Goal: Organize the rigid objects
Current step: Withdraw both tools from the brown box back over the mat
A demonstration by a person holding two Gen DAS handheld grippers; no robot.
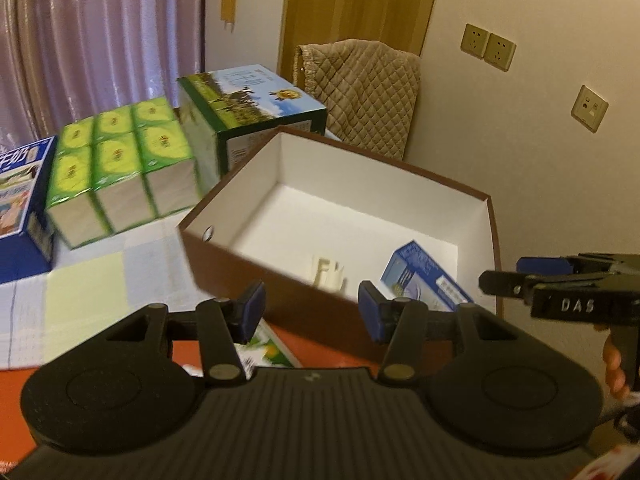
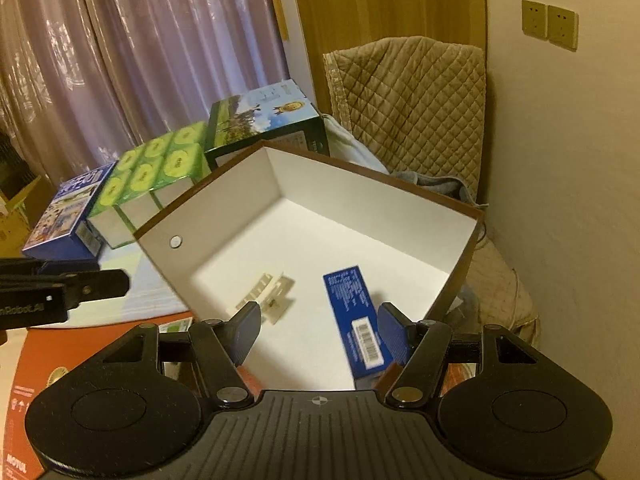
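Right now we hold our left gripper just in front of the near wall of the brown box, its blue pads standing partly apart with nothing between them. Our right gripper hangs over the near edge of the same box, its jaws likewise partly spread and gripping nothing; the small blue carton lies on the white floor below, close by the pad at four o'clock, but whether it touches we cannot tell.

Inside the box, seen from the right wrist, a cream plastic piece rests at about ten o'clock from the blue carton, a little apart from it. From the left wrist both sit low against the near wall, the cream piece at the left, the carton at the right.

Beyond the box, at ten o'clock, stands a block of green packs, with a blue printed box at its left and a green landscape carton behind. A green-and-white packet lies on the orange surface beneath our left pads. A quilted beige cover drapes a chair at one o'clock.
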